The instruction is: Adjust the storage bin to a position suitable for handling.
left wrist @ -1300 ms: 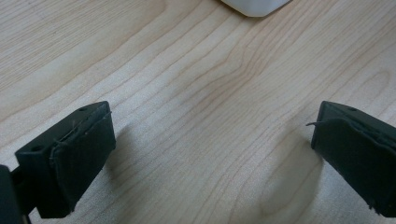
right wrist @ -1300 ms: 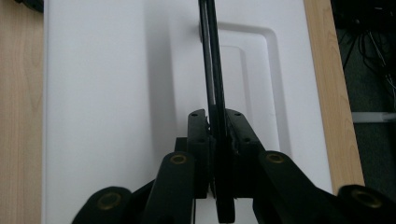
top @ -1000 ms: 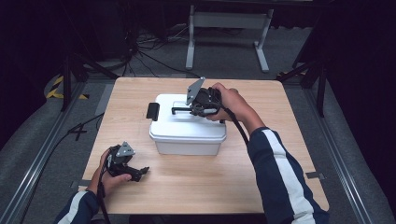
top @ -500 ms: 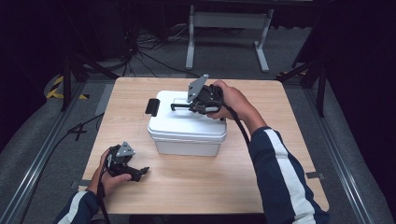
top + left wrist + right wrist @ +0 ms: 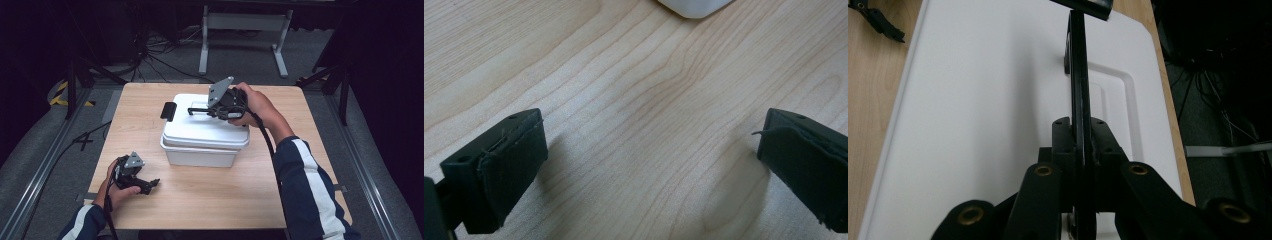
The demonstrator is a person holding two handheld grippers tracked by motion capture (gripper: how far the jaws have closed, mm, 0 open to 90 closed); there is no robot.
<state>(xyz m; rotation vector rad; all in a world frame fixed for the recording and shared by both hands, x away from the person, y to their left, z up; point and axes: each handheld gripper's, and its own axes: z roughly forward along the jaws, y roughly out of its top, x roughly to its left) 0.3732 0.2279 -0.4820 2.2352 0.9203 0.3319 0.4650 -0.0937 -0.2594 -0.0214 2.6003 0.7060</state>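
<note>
Dark floor and cables surround the wooden table [image 5: 210, 200] in the high view, where a white lidded box [image 5: 204, 135] sits mid-frame, long axis running left-right, apparently lifted slightly. Left gripper [image 5: 649, 165] view: jaws spread wide over bare wood, box corner at the top edge. Right gripper [image 5: 1079, 145] view: jaws clenched on the box's black handle [image 5: 1077, 65], which points up-frame.

A light wooden table [image 5: 200, 200] stands on grey carpet floor [image 5: 45, 165] in a dark room, with a white metal stand [image 5: 240, 22] and tangled black cables [image 5: 155, 52] beyond its far edge, yellow-black tape [image 5: 62, 92] at far left.

The right hand-held gripper [image 5: 200, 110] has raised the box's handle [image 5: 1077, 75].
</note>
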